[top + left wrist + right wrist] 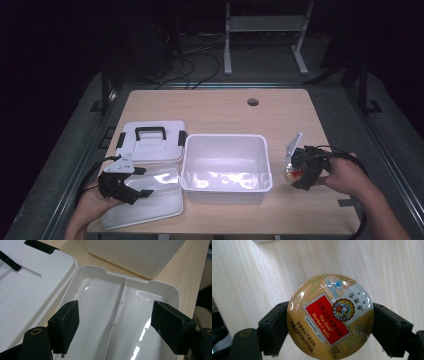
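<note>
Currently a round candy tin (330, 316) is clamped by its rim in the right gripper (306, 169), beside the white bin (226, 186); it could be lost sideways if tilted. The left gripper (120, 325) is held apart over a divided tray (130, 297).
</note>
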A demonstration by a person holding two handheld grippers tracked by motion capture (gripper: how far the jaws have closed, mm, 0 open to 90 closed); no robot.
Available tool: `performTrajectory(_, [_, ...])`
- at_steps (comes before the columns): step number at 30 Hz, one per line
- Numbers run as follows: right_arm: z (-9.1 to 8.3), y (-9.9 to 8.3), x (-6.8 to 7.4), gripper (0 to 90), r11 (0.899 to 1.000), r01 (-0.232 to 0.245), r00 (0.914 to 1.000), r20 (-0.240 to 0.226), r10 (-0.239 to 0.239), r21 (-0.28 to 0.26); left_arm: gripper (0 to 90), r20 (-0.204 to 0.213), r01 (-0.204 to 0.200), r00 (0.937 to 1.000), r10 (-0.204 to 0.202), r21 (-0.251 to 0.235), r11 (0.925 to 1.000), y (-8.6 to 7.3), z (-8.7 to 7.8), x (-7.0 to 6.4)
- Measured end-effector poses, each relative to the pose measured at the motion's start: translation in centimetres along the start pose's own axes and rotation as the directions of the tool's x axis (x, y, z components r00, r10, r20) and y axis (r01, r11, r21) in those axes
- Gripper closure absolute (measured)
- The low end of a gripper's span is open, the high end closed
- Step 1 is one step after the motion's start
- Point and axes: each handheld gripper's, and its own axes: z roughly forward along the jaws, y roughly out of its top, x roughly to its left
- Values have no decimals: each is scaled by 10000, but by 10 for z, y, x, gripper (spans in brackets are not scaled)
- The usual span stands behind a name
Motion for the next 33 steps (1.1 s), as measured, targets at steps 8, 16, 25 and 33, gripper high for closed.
performTrajectory(8, [-37,20,-3,201,9984,552,9981,265,-556,155,204,-31,81,10000,-81,-11,10000,-2,0,0])
performTrajectory(16, [-64,40,-1,202,9945,1011,9938,439,-1022,255,193,-41,79,10000,-79,-11,10000,-3,0,0])
performTrajectory(25, [-82,61,4,202,9894,1438,9883,490,-1447,227,187,-109,141,9998,-143,-152,9998,-4,-3,1])
performTrajectory(33, [-86,81,8,201,9840,1769,9834,383,-1776,216,178,-188,199,9996,-205,-272,9994,-7,-7,2])
